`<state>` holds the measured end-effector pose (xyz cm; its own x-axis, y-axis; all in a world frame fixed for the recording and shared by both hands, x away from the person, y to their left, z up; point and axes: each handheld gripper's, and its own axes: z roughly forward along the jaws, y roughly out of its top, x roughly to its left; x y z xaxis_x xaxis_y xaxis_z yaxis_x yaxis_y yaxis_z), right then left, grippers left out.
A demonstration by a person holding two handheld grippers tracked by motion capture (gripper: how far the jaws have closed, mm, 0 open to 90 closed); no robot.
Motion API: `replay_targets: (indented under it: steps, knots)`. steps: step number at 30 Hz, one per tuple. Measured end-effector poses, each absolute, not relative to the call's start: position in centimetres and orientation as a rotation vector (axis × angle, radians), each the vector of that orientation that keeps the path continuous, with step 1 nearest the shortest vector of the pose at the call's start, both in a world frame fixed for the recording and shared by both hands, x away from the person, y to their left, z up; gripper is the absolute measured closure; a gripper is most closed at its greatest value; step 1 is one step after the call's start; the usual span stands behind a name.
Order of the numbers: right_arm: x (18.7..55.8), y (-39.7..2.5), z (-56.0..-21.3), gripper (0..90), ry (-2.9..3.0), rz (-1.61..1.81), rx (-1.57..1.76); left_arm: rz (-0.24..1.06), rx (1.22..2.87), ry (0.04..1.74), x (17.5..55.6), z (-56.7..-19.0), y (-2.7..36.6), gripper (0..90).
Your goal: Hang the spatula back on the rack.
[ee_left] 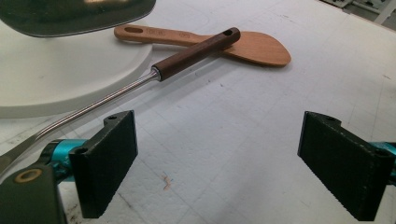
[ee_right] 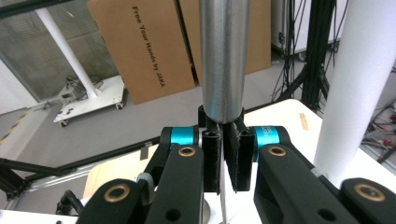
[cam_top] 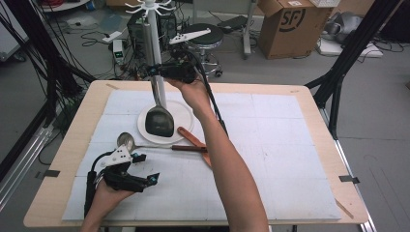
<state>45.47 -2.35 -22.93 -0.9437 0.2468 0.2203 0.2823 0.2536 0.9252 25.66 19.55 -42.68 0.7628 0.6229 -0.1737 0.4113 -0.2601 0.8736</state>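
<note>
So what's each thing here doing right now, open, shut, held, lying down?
Left gripper: open, resting low over the mat.
Right gripper: shut on the spatula's handle.
Spatula: held upright, blade over the plate.
Ladle: lying flat.
Wooden spoon: lying flat under the ladle's handle.

We note a wooden rice paddle point(cam_top: 193, 144) under a brown-handled steel ladle point(cam_top: 145, 145) on the white-padded tabletop point(cam_top: 270, 159); cardboard box point(cam_top: 290, 24) beyond.

looks like a robotics lab or workshop, bare grey floor, black metal frame legs point(cam_top: 345, 53) around the desk point(cam_top: 309, 104), loose cables and a power strip point(cam_top: 112, 36), cardboard boxes point(cam_top: 290, 24), rolling stool point(cam_top: 203, 36)
</note>
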Motion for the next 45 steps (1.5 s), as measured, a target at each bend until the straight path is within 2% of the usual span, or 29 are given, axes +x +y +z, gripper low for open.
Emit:
replay_targets:
  steps: [10, 24, 30, 39, 42, 45]
  knots:
    - [45.7, -2.4, -23.1, 82.5, -2.500, -1.830, -0.538, 0.255, 1.890, 0.798, 25.7, -42.7, 19.9, 12.5]
    - [45.7, -3.5, -22.8, 61.6, -2.476, -1.848, -0.595, 0.258, 1.883, 0.797, 25.7, -42.7, 19.9, 12.6]
    - [45.5, -4.4, -22.4, 56.8, -2.470, -1.857, -0.623, 0.259, 1.887, 0.791, 25.8, -42.7, 19.8, 12.6]
    - [45.3, -5.6, -21.8, 57.2, -2.471, -1.862, -0.636, 0.260, 1.886, 0.787, 25.8, -42.8, 19.9, 12.6]
    - [45.3, -6.0, -21.7, 61.8, -2.468, -1.865, -0.635, 0.263, 1.884, 0.792, 25.8, -42.7, 20.0, 12.6]
    - [45.4, -6.4, -21.5, 70.0, -2.454, -1.881, -0.630, 0.265, 1.879, 0.794, 25.8, -42.7, 20.0, 12.6]
